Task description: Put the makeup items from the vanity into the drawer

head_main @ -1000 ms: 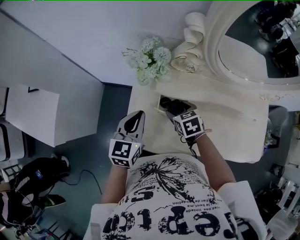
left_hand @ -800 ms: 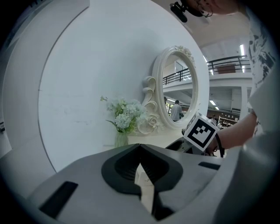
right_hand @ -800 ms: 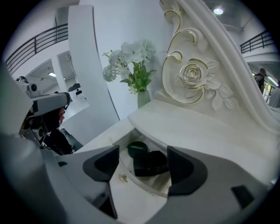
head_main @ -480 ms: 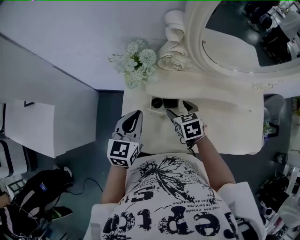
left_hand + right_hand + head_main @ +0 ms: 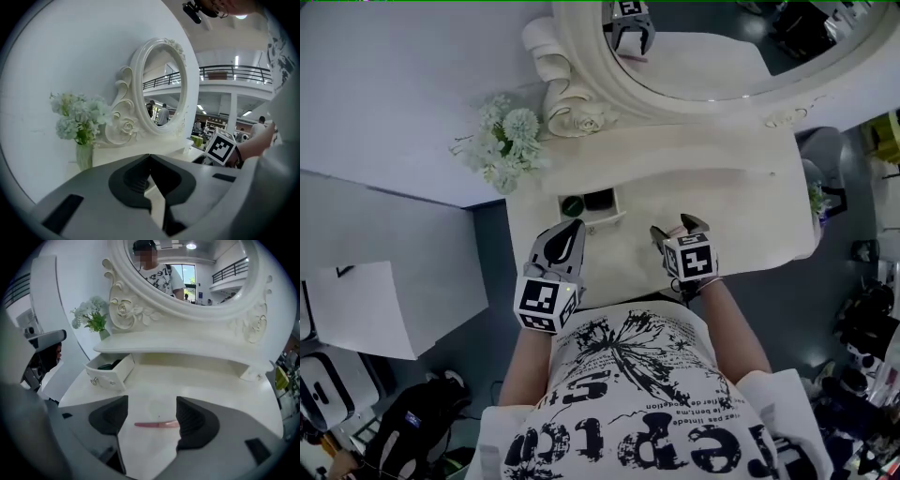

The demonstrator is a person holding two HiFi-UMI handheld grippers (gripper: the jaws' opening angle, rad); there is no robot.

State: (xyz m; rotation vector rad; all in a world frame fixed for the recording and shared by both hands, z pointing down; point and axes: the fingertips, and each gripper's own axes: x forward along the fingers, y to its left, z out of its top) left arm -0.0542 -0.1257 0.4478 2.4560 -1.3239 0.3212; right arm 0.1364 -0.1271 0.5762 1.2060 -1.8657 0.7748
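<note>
Makeup stick (image 5: 157, 424) is slim, pink, lying flat.

Slim pink stick (image 5: 157, 424) lying flat, white drawer (image 5: 106, 378) pulled open

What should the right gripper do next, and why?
Probably lower the right gripper and close on the pink stick: its jaws stand apart with the stick lying on the vanity top between them, and the drawer stands open.
</note>
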